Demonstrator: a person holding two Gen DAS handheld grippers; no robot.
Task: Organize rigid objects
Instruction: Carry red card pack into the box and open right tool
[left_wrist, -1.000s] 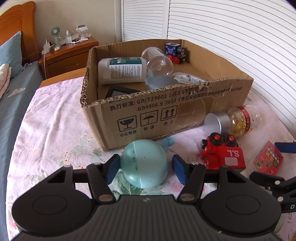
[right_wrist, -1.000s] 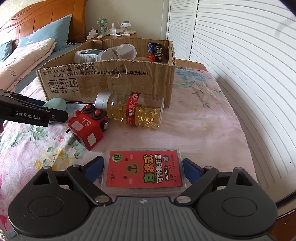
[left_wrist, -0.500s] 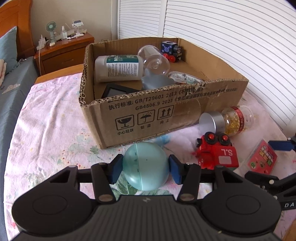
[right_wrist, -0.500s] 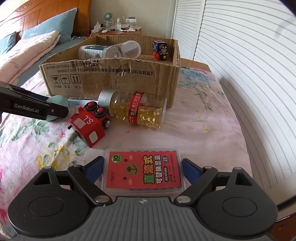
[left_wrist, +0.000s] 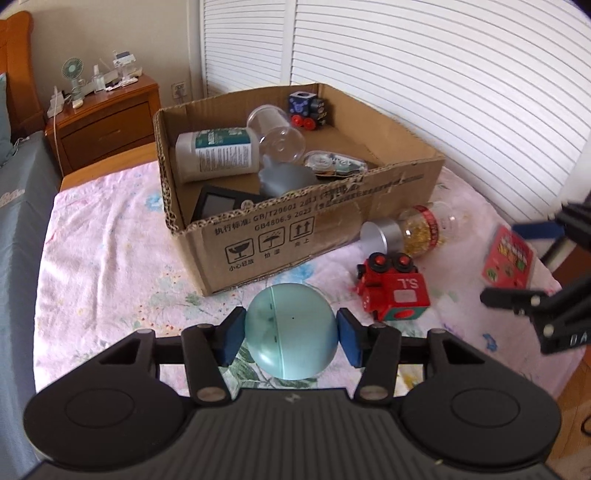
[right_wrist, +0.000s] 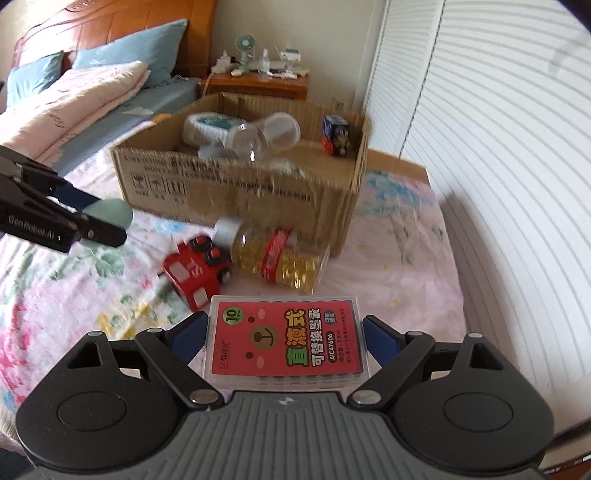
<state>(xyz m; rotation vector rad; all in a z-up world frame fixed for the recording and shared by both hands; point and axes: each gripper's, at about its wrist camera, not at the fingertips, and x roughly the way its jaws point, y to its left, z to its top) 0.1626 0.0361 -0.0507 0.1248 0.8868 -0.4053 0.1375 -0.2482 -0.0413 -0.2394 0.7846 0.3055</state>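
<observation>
Fingers (left_wrist: 232, 341) of the left gripper (left_wrist: 291, 338) are clenched on a pale teal ball (left_wrist: 291, 332), one blue pad on each side, held above the floral bedsheet (left_wrist: 110, 258). Right gripper (right_wrist: 282, 338) has its blue pads clamped on both long edges of a clear case with a red label (right_wrist: 286, 338), also raised off the bed. Ahead of both sets of fingers lie a red toy train (left_wrist: 393, 290) and a capsule bottle with a silver cap (left_wrist: 410, 230), just in front of the cardboard box (left_wrist: 295, 236) holding bottles and toys.
</observation>
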